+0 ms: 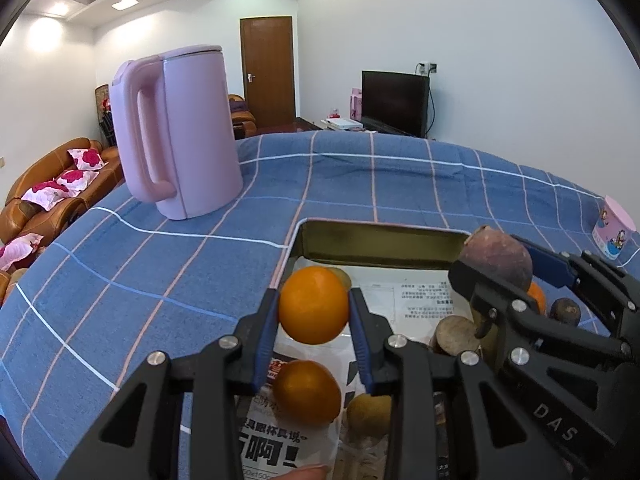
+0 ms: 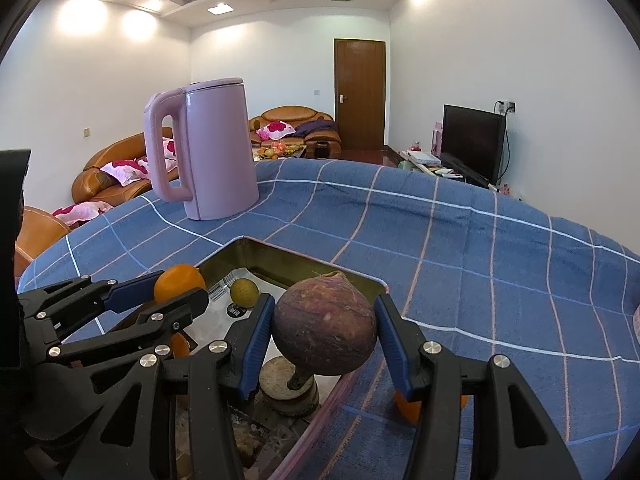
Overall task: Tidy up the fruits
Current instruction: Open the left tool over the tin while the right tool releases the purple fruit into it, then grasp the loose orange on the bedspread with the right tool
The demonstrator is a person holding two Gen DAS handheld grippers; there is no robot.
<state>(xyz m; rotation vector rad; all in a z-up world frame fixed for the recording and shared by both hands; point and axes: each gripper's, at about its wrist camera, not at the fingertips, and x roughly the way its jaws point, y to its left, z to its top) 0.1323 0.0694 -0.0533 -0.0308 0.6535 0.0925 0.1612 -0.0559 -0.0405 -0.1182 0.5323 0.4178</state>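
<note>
Left hand-held gripper [image 1: 314,312]: blue pads clamped on a round orange fruit [image 1: 313,306], held above the near-left part of the shallow rectangular metal tray [image 1: 380,242]. Right hand-held gripper [image 2: 324,332]: clamped on a dull purple-brown round fruit with a short stem [image 2: 325,324], held over the tray's right edge.

The tray rests on the worktop, which is covered by a blue checked cloth [image 1: 160,272]. A second orange [image 1: 307,392], a small yellow-green fruit [image 2: 244,292] and flat brown rounds are already lying on printed paper inside.

Risks noted: both grips are on smooth spheres, so slip is judged possible if the pads shift off centre. The two grippers are close together; collision is likely if both descend together. A fruit released high could roll out. The pink plastic kettle [image 1: 176,132] stands well apart.
</note>
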